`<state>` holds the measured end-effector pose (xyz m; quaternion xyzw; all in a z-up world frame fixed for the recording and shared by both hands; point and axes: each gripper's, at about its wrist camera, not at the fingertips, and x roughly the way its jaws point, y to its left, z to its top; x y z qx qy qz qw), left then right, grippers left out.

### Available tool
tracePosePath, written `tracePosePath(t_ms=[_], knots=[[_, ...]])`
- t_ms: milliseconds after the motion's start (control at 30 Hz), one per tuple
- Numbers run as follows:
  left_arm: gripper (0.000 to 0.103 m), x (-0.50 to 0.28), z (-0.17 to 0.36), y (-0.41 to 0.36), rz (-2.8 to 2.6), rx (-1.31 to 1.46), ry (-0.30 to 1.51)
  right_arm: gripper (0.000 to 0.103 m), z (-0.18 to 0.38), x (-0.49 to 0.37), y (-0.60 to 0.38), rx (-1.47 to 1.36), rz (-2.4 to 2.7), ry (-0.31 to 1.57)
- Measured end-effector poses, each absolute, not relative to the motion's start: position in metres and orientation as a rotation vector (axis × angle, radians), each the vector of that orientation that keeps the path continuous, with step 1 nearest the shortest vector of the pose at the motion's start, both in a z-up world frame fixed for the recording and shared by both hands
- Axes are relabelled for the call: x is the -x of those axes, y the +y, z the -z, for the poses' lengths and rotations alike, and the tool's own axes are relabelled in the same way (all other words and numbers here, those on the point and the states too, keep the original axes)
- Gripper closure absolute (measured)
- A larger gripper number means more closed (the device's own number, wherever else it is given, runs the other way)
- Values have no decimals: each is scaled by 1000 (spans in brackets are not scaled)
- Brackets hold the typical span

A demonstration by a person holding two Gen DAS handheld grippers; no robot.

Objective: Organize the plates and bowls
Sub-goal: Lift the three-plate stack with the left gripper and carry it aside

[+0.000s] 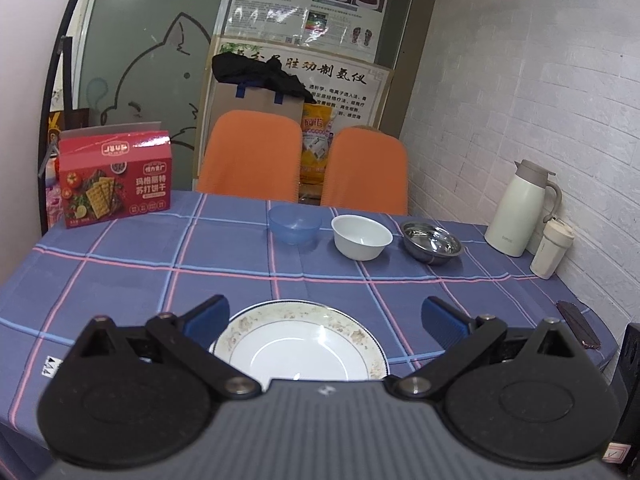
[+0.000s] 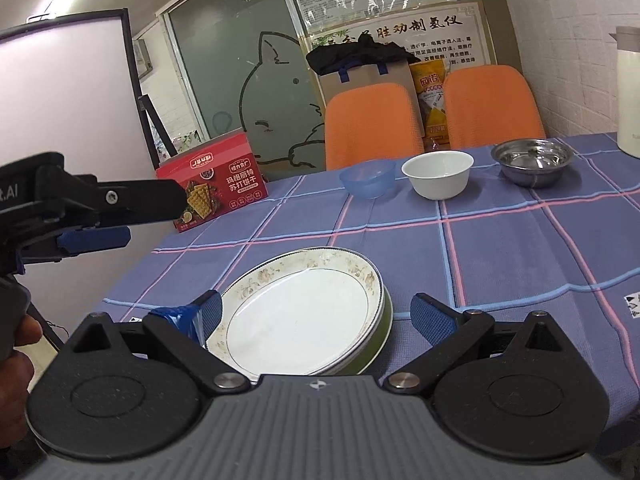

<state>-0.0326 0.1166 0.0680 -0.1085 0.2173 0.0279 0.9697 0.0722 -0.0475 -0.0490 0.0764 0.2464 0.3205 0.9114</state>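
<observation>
Between the wide-open right gripper (image 2: 316, 312) fingers sits the plate stack (image 2: 304, 316), floral-rim plate on top, green one beneath, ungripped. Left gripper (image 1: 326, 316) also wide open, empty, plates just ahead. Beyond on plaid tabletop (image 2: 500, 248): blue bowl (image 2: 367, 179), white bowl (image 2: 437, 174), steel bowl (image 2: 532, 162) in a row. Cracker box (image 2: 214, 184) far left.
</observation>
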Motion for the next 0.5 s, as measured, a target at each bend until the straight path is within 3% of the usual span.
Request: tracePosePath(t_ms=[500], knots=[[2,1,-53,90,-5,205,515,15,71,-96,-103,-339,-539,583]])
